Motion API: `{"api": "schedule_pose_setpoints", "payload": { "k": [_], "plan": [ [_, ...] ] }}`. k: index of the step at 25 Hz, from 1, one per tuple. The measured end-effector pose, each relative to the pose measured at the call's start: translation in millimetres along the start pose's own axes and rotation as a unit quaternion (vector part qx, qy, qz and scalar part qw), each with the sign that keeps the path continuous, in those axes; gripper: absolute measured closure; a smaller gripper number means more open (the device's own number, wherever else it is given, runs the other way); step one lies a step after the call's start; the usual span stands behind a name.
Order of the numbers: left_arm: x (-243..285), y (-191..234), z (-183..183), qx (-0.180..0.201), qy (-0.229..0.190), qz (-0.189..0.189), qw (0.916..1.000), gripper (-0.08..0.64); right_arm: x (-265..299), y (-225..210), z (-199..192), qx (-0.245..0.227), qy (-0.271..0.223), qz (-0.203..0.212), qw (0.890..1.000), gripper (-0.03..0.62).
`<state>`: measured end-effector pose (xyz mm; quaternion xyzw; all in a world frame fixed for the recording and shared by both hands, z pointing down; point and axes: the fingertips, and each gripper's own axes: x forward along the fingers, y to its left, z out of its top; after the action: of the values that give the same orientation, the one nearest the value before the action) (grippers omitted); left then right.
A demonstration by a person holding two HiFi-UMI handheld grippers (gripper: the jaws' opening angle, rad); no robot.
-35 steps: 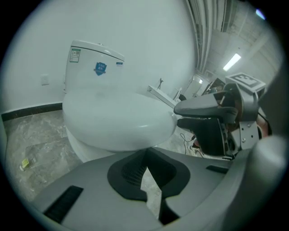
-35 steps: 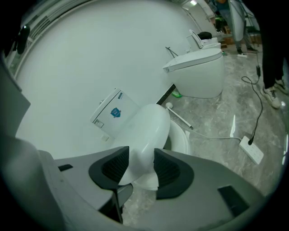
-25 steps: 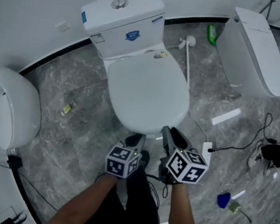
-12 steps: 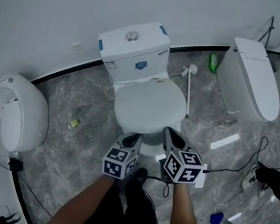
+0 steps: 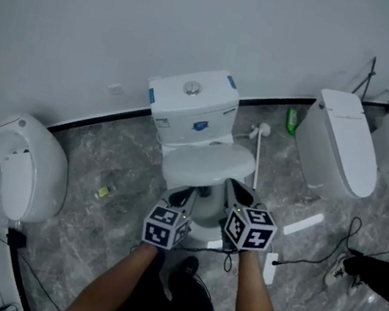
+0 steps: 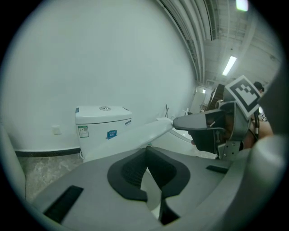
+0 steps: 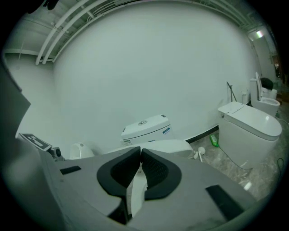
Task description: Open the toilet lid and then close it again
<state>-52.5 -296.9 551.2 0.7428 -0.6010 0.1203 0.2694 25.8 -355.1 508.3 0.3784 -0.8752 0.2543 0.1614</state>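
Observation:
A white toilet with its tank [image 5: 190, 106] stands against the wall in the head view. Its lid [image 5: 208, 162] is raised at the front and slopes up from the hinge. My left gripper [image 5: 182, 195] and right gripper [image 5: 237, 190] both hold the lid's front edge, side by side. In the left gripper view the jaws [image 6: 148, 155] are shut on the white lid [image 6: 135, 135], with the tank [image 6: 101, 122] behind. In the right gripper view the jaws [image 7: 140, 158] pinch the lid's rim [image 7: 167, 145]. The bowl under the lid is hidden.
A white fixture [image 5: 28, 166] lies on the grey marble floor at the left. A second toilet [image 5: 340, 143] stands at the right, with a toilet brush [image 5: 259, 144] and a green bottle [image 5: 291, 120] between. Cables and a power strip [image 5: 269, 267] lie near my right side.
Both grippers have risen with the lid's front edge, tilting the lid up from flat. The head view has pulled back and shows more wall.

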Motion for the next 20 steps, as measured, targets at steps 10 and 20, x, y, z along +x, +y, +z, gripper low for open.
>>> {"api": "schedule_pose_setpoints", "payload": {
  "k": [10,20],
  "plan": [
    [17,35,53,0.04,-0.002,-0.027,0.9988,0.554,35,7,57,-0.029,-0.021,-0.052,0.998,0.572],
    [38,75,104,0.072,0.007,-0.051,0.9961,0.554,36,22,94,-0.019,-0.038,-0.103,0.994,0.577]
  ]
}}
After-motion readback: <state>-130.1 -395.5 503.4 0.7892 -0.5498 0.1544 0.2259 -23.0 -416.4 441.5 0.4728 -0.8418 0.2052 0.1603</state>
